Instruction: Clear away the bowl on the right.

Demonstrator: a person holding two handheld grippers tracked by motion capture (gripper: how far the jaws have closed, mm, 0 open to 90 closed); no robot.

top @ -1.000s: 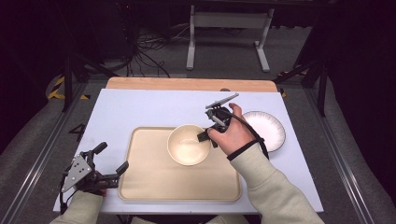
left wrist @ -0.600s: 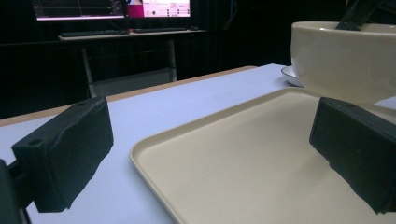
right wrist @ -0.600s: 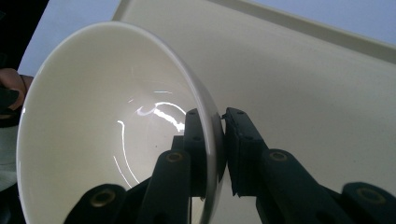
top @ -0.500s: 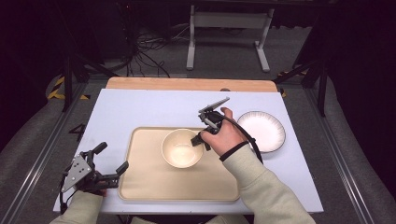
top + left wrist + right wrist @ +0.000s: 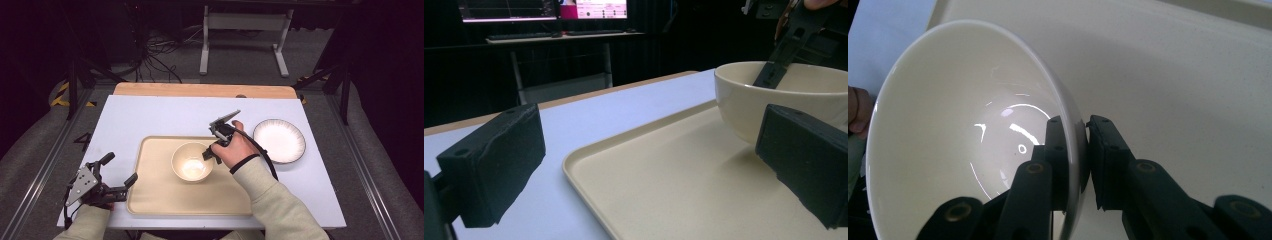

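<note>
A cream bowl (image 5: 191, 162) rests low over the middle of the beige tray (image 5: 160, 197). My right gripper (image 5: 209, 152) is shut on the bowl's right rim, one jaw inside the wall and one outside, as the right gripper view shows at the bowl (image 5: 978, 130) and the gripper (image 5: 1083, 150). My left gripper (image 5: 119, 172) stands open at the tray's front left corner, its fingers apart with nothing between them. From the left gripper view the bowl (image 5: 774, 100) sits ahead on the tray (image 5: 664, 190), with the other gripper's jaw dipping into it.
A white plate (image 5: 279, 141) lies on the white table (image 5: 150, 117) to the right of the tray. A wooden strip edges the table's far side. Beyond it are a metal stand and cables on the floor.
My right gripper has carried the bowl leftward and down, from near the tray's right part to its middle. The left gripper has stayed where it was.
</note>
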